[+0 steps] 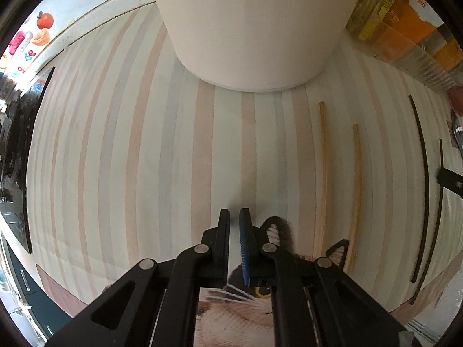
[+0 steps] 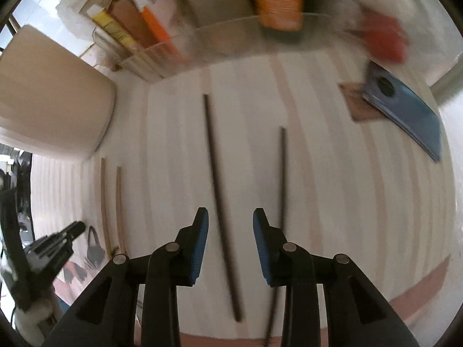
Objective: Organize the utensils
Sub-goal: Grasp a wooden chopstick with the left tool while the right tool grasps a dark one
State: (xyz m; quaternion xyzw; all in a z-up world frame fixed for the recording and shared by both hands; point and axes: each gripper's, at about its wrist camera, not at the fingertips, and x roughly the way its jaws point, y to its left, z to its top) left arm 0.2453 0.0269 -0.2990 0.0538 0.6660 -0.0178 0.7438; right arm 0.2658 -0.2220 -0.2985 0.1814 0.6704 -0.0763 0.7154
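Note:
Two light wooden chopsticks (image 1: 324,173) (image 1: 357,190) and two dark chopsticks (image 1: 424,179) (image 1: 438,202) lie on a striped mat. A large white cylindrical holder (image 1: 254,29) stands at the back. My left gripper (image 1: 234,217) is nearly shut and empty, left of the wooden pair. In the right wrist view my right gripper (image 2: 230,217) is open, and one dark chopstick (image 2: 220,202) lies between its fingers. The second dark chopstick (image 2: 282,173) lies just right of them. The wooden pair (image 2: 111,202) and the holder (image 2: 52,92) are at the left.
A clear rack with boxes and packets (image 2: 179,23) stands behind the mat. A blue flat object on a brown card (image 2: 405,107) lies at the back right. A cat-print mat (image 1: 240,312) lies under my left gripper. The left gripper also shows in the right wrist view (image 2: 72,231).

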